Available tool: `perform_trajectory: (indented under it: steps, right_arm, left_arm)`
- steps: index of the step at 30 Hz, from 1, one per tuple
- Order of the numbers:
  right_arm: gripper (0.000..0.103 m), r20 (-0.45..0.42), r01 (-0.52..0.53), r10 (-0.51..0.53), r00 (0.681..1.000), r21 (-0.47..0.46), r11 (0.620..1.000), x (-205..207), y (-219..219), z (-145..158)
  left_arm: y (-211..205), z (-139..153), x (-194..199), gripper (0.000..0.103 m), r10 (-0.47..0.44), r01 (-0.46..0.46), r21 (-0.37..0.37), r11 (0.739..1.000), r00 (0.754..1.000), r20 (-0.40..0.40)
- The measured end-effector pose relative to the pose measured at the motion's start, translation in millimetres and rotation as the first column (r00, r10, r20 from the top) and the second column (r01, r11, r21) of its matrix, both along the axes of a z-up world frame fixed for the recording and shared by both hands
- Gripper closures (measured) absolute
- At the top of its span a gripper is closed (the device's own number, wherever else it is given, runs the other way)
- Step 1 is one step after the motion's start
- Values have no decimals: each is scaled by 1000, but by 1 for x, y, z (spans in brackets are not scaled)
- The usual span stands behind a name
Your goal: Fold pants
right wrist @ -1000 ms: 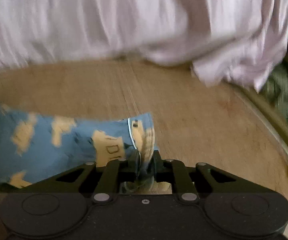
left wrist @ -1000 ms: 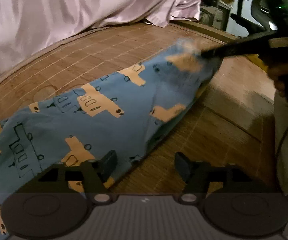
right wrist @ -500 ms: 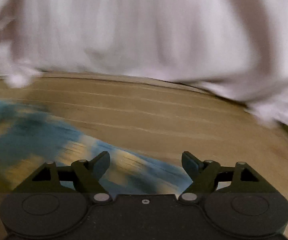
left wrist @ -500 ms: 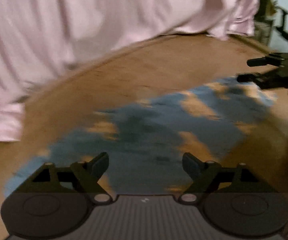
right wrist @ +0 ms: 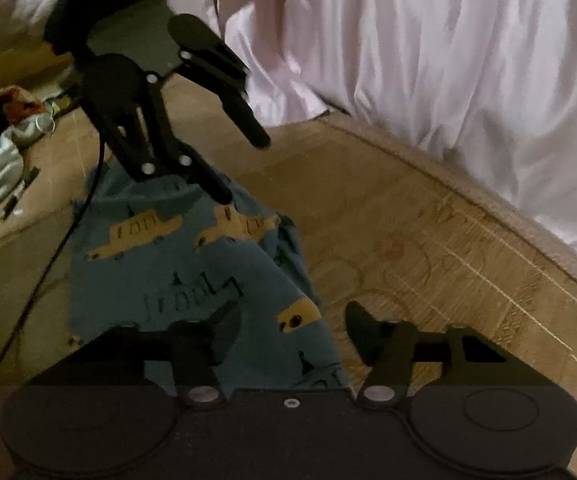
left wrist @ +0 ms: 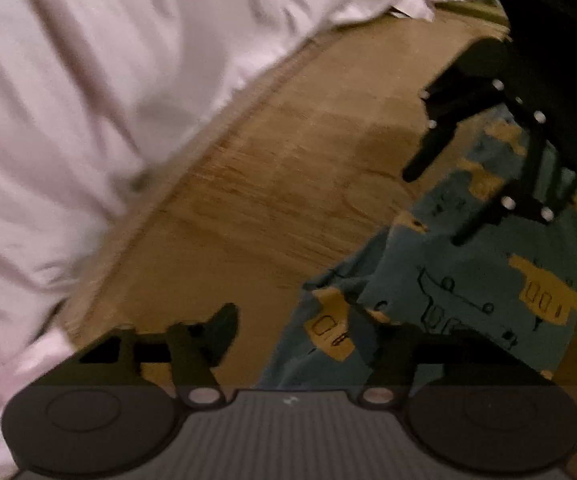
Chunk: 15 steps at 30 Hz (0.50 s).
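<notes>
Beneath both parted claws lie the pants.

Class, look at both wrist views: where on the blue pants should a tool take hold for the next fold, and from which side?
Probably the rumpled edge of the blue pants facing the pink sheet. It stands slightly off the mat, unlike the flat middle. Approach low from the bare mat.

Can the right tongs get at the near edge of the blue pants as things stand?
Probably yes. The right tongs are open and straddle the edge of the pants, with nothing between them; the left tongs are open at the far end.
</notes>
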State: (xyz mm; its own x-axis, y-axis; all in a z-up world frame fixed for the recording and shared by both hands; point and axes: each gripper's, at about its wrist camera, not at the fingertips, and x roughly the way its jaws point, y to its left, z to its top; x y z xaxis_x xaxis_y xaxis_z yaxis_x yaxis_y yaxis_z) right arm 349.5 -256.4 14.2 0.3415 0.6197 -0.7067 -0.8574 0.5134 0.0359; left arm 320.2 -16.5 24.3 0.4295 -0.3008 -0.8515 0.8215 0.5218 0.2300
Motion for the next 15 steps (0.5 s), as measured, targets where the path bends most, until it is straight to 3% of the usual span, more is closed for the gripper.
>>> perform_trajectory:
  steps: [3,8,9,10,11,15]
  right_arm:
    - [52,-34,-10,10,999,-8,1000,5,1,-7]
    - [59,-85,-12,12,996,-2,1000,14,-3,-13]
    - [65,-87,-13,13,996,2,1000,14,-3,-13]
    - [78,-86,-13,13,996,2,1000,15,-4,-14]
    - [93,-81,-12,12,997,0,1000,15,-2,-16]
    - [100,-49,-23,23,999,6,1000,9,-3,-11]
  left_arm:
    - [-5,-17,8,56,-42,42,18,999,999,-9]
    - [-13,-28,18,58,-100,102,19,995,993,-63]
    - [-14,-30,19,62,-111,113,20,993,991,-71]
    - [-15,-31,20,70,-119,121,21,992,990,-76]
    - [-16,-32,22,95,-119,121,26,992,990,-75]
    - [-10,-28,29,96,-72,72,-8,997,995,-62]
